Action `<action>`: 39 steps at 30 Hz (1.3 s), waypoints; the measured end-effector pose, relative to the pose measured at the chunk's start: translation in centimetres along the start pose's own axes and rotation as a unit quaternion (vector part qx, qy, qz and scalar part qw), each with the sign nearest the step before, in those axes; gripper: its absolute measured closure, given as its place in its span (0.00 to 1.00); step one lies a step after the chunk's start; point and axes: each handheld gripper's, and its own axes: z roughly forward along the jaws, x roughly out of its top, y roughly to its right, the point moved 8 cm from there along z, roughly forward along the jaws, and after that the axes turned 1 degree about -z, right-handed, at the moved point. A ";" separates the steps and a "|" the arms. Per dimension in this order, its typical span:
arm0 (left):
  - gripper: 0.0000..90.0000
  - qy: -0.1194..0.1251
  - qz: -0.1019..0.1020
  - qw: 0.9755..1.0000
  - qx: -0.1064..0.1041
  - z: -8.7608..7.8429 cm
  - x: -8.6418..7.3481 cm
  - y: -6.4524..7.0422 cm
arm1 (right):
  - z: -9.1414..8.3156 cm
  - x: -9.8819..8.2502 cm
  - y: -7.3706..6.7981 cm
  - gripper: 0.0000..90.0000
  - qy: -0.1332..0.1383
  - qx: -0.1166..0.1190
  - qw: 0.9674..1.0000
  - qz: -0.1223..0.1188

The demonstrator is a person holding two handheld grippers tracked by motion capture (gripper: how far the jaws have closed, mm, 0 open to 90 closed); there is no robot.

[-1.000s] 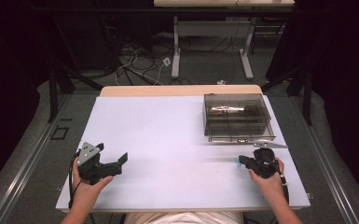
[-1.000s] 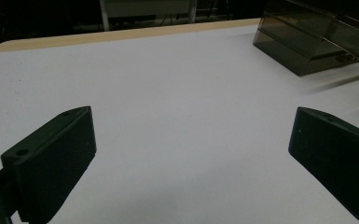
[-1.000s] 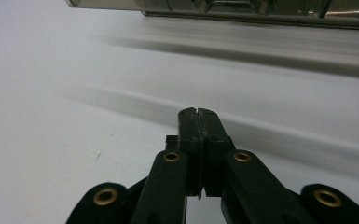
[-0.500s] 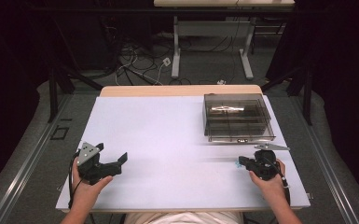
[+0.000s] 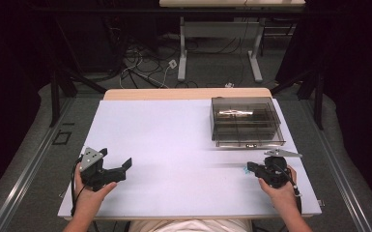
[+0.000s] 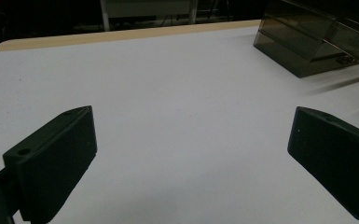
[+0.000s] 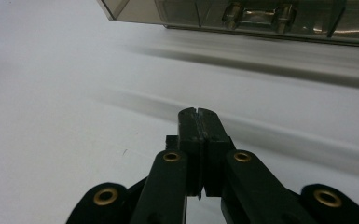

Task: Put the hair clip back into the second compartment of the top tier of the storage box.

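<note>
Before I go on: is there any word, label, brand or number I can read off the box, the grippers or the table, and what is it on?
None can be read.
Smoky clear box: no label shows; the metal latch on its front bears no legible mark.
Left gripper and right gripper: plain black, no marking visible.
White table: bare of print.

1. Box [image 5: 245, 121] sits on the table [image 5: 174, 140], far right part, near the back edge.
2. Left gripper [image 5: 118, 169] is at the near left, well apart from the box.
3. Right gripper [image 5: 248, 168] is at the near right, just before the box.
4. Desk legs [image 5: 182, 53] and cables [image 5: 140, 67] lie on the floor behind the table.
</note>
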 end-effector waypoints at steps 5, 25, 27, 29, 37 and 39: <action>0.01 0.000 0.000 1.000 0.001 0.0 0.0 0.0 | -0.3 0.2 -0.1 1.00 0.008 0.000 1.000 -0.001; 0.01 0.002 -0.004 1.000 0.002 0.1 0.0 -0.1 | -1.4 0.9 -0.1 1.00 0.031 0.003 0.999 0.005; 0.01 0.002 -0.004 1.000 0.002 0.1 0.0 -0.1 | -1.6 1.0 0.0 1.00 0.032 0.001 0.999 0.002; 0.01 0.002 -0.001 1.000 0.003 0.1 0.0 -0.1 | -1.8 1.1 0.0 1.00 0.040 0.000 0.999 0.004; 0.01 0.002 -0.003 1.000 0.003 0.1 0.0 -0.1 | -2.3 1.5 0.1 1.00 0.050 0.000 0.999 0.000; 0.01 0.002 -0.004 1.000 0.003 0.1 0.0 -0.1 | -2.5 1.5 0.1 1.00 0.053 0.000 0.999 -0.001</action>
